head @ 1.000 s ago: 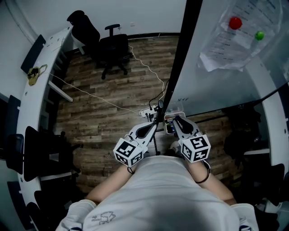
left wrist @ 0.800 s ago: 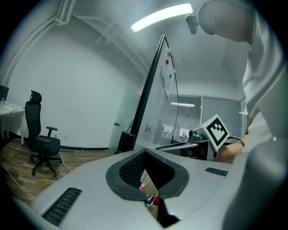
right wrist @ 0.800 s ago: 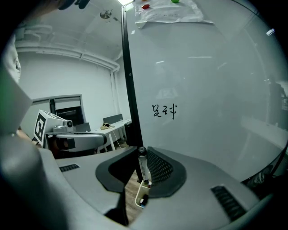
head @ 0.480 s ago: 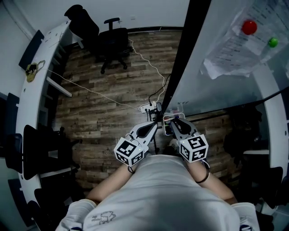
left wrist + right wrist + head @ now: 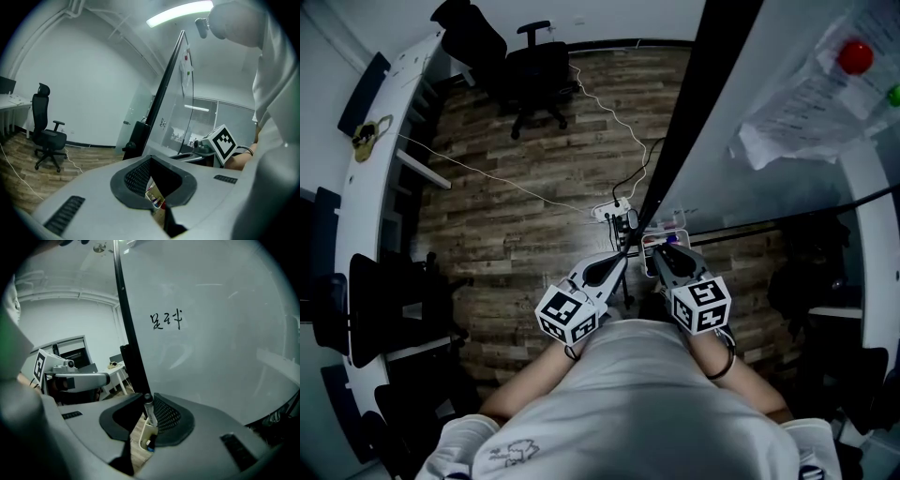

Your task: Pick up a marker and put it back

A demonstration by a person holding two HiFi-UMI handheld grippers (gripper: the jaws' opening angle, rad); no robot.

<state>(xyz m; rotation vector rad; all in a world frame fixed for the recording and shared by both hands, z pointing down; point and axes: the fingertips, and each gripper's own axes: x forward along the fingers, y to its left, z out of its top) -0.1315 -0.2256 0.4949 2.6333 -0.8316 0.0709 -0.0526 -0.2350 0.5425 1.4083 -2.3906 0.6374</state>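
Close against whiteboard (image 5: 211, 333) at frame right, seemingly pinching marker (image 5: 149, 412) upright mid-frame in right gripper (image 5: 148, 401) above tray (image 5: 142, 439), left gripper (image 5: 150, 160) closed empty; could tip past tray should thin grip slacken.

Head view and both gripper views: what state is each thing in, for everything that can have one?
Left gripper: jaws together at the tips, nothing between them.
Right gripper: shut on the marker.
Marker: upright, lower end at the marker holder.
Marker holder: holds other markers.
Whiteboard: written on.
Office chair: unoccupied.
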